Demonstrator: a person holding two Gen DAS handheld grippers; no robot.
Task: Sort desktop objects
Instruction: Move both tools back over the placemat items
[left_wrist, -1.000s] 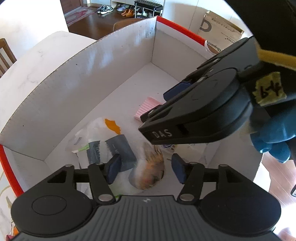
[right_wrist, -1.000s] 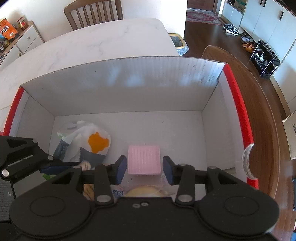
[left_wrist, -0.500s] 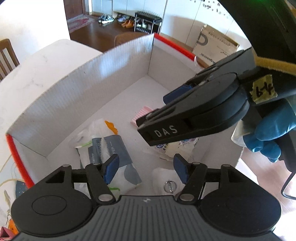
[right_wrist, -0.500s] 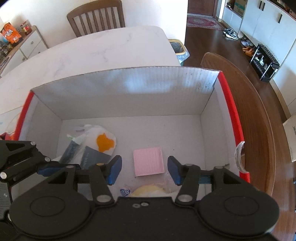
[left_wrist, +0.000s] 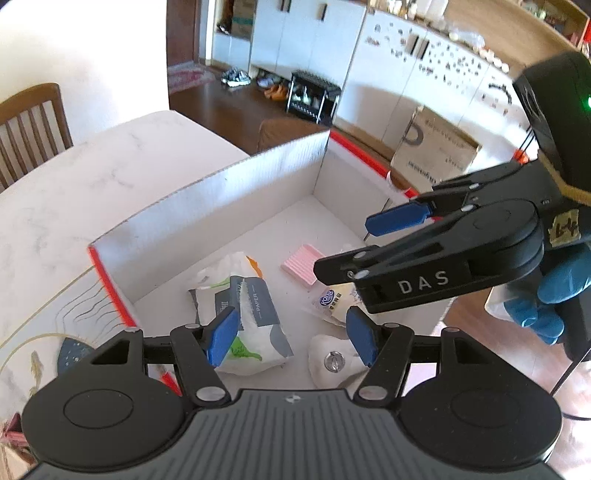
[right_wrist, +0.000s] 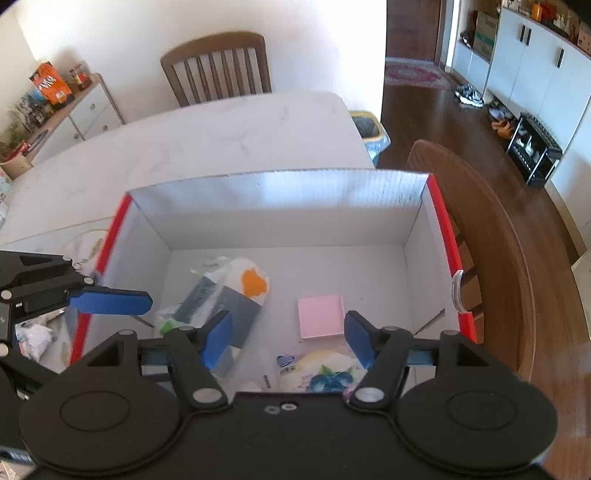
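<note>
box: white corrugated box (right_wrist: 280, 192) with red side rims, on the white counter (right_wrist: 221, 140); far half of its floor is bare, walls rise on all sides
left gripper: (left_wrist: 291, 341) jaws wide, nothing between them, above the near-left corner of the box
right gripper: (right_wrist: 288, 338) jaws wide, empty, over the near edge; seen from the left wrist at 3 o'clock
tissue pack: (right_wrist: 218, 306) grey-white pack, long axis running from 7 to 1 o'clock in the right view, lying on a white bag with an orange patch (right_wrist: 253, 282)
pink pad: (right_wrist: 320, 316) flat on the box floor, right of centre, edges square to the walls, apart from the pack
snack packet: (right_wrist: 321, 369) at near wall, partly hidden by the right gripper
change: both grippers are higher and further back than a second ago; more of the box rim and room shows; contents unmoved
</note>
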